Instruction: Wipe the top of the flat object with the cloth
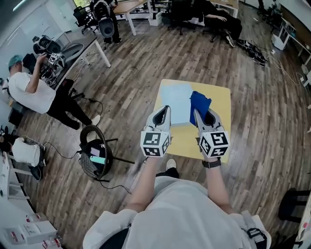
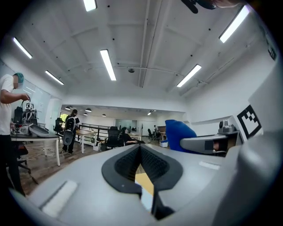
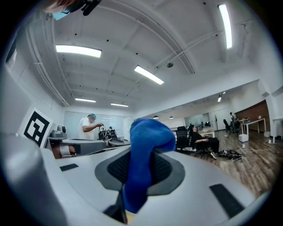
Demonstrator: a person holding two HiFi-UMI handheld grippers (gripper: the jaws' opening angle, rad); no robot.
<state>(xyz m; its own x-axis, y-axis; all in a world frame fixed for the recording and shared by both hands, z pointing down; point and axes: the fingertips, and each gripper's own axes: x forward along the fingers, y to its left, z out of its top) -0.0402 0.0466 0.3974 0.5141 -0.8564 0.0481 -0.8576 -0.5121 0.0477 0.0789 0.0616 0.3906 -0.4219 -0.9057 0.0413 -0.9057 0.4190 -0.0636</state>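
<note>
A pale blue flat board (image 1: 174, 102) lies on a small yellow table (image 1: 221, 104), toward its left side. My right gripper (image 1: 196, 113) is shut on a blue cloth (image 1: 199, 102), which hangs over the board's right edge; in the right gripper view the cloth (image 3: 143, 154) sticks up from between the jaws of the right gripper (image 3: 140, 152). My left gripper (image 1: 166, 110) hovers over the board's near part, pointing away from me. In the left gripper view the left gripper (image 2: 140, 146) has its jaws closed together with nothing between them, and the cloth (image 2: 179, 133) shows to its right.
A person (image 1: 30, 90) stands at a workbench (image 1: 73, 51) far left. A black round stool (image 1: 95, 156) with cables stands left of the table. Office chairs and desks (image 1: 129, 7) fill the back. Wooden floor (image 1: 262, 97) surrounds the table.
</note>
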